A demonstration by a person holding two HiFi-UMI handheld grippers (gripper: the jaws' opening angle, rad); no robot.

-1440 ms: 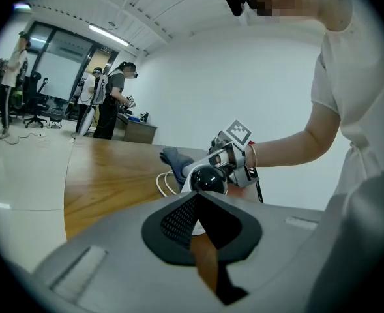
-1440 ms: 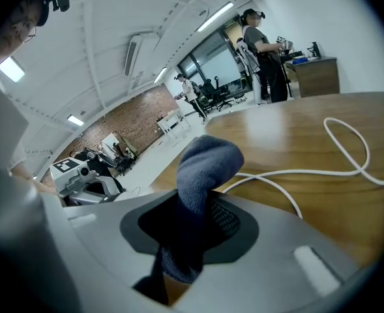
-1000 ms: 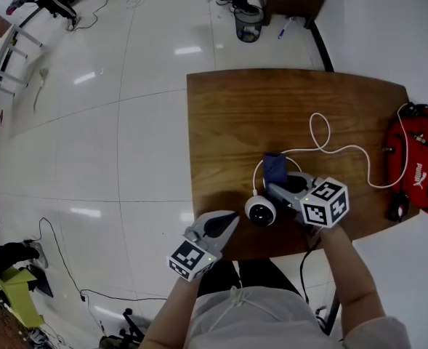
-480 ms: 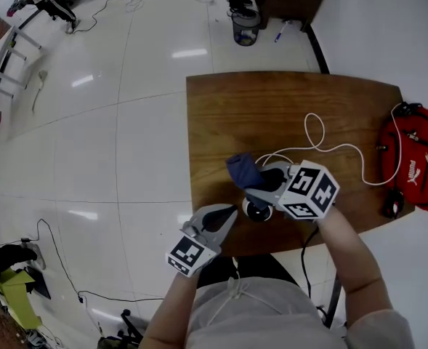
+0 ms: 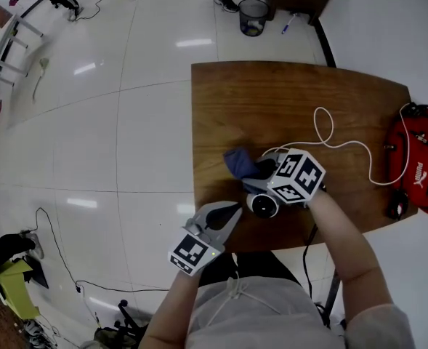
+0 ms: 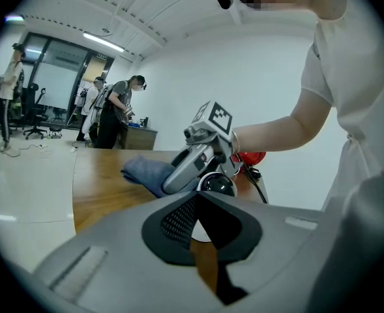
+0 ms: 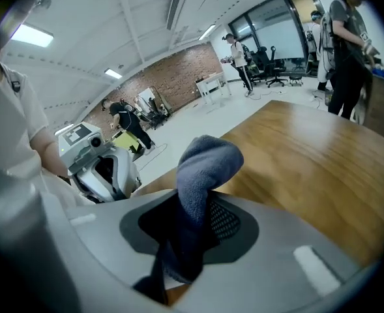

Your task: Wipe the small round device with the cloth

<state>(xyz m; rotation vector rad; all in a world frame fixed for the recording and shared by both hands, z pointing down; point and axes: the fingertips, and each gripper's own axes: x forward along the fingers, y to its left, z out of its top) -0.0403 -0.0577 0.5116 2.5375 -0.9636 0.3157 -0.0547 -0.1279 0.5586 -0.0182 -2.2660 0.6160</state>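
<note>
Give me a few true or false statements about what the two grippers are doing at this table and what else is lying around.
1. The right gripper is shut on the blue cloth. True.
2. The left gripper holds the small round device. False: its jaws are together with nothing between them, and it is short of the device.
3. A white cable lies on the wooden table. True.
4. The red bag sits in the middle of the table. False: it is at the table's right edge.
</note>
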